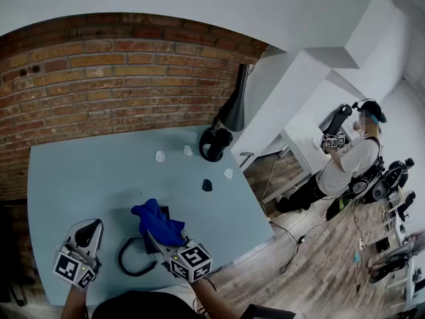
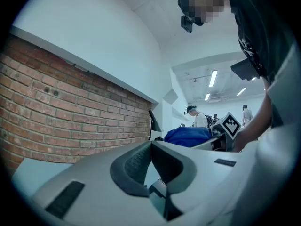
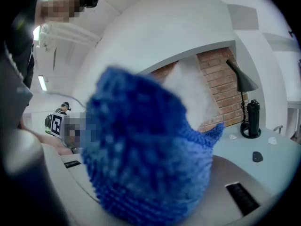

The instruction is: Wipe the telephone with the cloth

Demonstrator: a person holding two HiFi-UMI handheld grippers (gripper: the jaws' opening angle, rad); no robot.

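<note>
The right gripper (image 1: 158,239) is clamping its jaws on the cloth (image 1: 157,219), a bright blue knitted piece with a coarse, nubbly weave. In the right gripper view the cloth is filling almost the whole space between the jaws, bunching into a rounded lump with one small corner sticking out to the side. In the head view it is lying crumpled over the telephone (image 1: 147,247), near the front edge of the pale blue table (image 1: 86,178). Its long axis is running diagonally, from the gripper at the near right up toward the far left, and its loose end is pointing at the brick wall (image 1: 113,78).

The telephone is showing only as a black body peeking out from under the cloth, so which way it is lying cannot be told. Its black cord (image 1: 122,258) is looping out to the left across the tabletop.

The left gripper (image 1: 87,230) is hovering at the near left, apart from the telephone. Its jaws are meeting at their tips with nothing between them.

The only printing in sight is the black-and-white square markers on the marker cube (image 1: 191,260) of the right gripper and on the left one; no words are legible. A black desk lamp (image 1: 229,121) is standing at the far right corner of the table.
</note>
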